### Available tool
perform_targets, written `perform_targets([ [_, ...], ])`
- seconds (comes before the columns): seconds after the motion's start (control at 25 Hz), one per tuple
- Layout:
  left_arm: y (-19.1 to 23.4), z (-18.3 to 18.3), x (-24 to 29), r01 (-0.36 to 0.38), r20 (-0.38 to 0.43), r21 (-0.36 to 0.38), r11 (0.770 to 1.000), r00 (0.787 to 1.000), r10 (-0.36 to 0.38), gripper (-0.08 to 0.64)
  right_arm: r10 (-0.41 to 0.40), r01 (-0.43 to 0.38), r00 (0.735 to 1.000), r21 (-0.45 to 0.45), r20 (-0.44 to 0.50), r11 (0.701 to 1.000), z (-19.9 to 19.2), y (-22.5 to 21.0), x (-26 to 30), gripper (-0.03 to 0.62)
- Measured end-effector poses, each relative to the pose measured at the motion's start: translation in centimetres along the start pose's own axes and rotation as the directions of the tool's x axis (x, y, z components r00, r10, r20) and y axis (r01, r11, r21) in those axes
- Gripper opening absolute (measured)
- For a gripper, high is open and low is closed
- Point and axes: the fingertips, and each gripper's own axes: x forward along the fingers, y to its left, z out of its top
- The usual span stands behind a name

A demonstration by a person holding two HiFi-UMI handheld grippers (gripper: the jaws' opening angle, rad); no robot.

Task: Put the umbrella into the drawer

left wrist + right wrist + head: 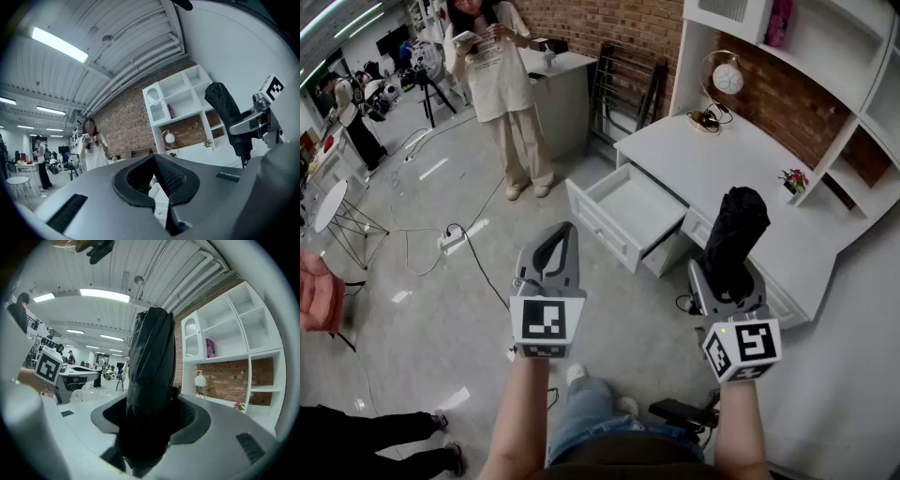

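Note:
A folded black umbrella (737, 230) stands upright in my right gripper (729, 277), which is shut on its lower part. The right gripper view shows the umbrella (150, 357) filling the gap between the jaws of that gripper (150, 404). It is held in the air in front of the white desk (722, 164), to the right of the open white drawer (633, 204). The drawer is pulled out and nothing shows inside it. My left gripper (567, 231) hovers over the floor, left of the drawer, its tips meeting with nothing held. In its own view the left gripper (153, 159) also catches the umbrella (227, 112).
A person (506, 84) stands on the floor beyond the drawer. A power strip with cables (450, 240) lies on the floor at left, near a small round table (333, 206). A round lamp (727, 77) and a flower pot (792, 180) sit on the desk under white shelves (825, 56).

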Motion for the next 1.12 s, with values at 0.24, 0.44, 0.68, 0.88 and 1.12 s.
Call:
perform_targets([
  [0.24,-2.4,0.9,-0.4,0.022,0.028,-0.008,1.0,0.999,-0.022,0.003,-0.005,0.005,1.0,-0.018,-0.001,1.0,-0.3,-0.2,-1.8,0.247],
  [0.44,-4.5,0.7,0.6,0.054,0.045,-0.008,0.998,0.998,-0.054,0.003,-0.018,0.018,1.0,-0.057,-0.008,0.998,-1.2,-1.6,-2.5,0.247],
  [0.68,-3.7,0.6,1.3,0.086,0.033,-0.034,0.996,0.996,-0.085,0.003,-0.058,0.057,0.998,-0.042,-0.024,0.998,-0.9,-2.1,-2.5,0.247],
  [0.88,0.6,0.1,4.6,0.084,0.059,-0.015,0.996,0.995,-0.083,0.003,-0.077,0.076,0.997,-0.022,-0.024,0.997,-0.1,-1.2,2.4,0.249],
  [1.12,6.2,-1.3,9.1,0.118,0.059,0.022,0.993,0.991,-0.119,0.003,-0.108,0.108,0.994,-0.014,-0.016,0.994,1.0,0.9,9.0,0.249],
])
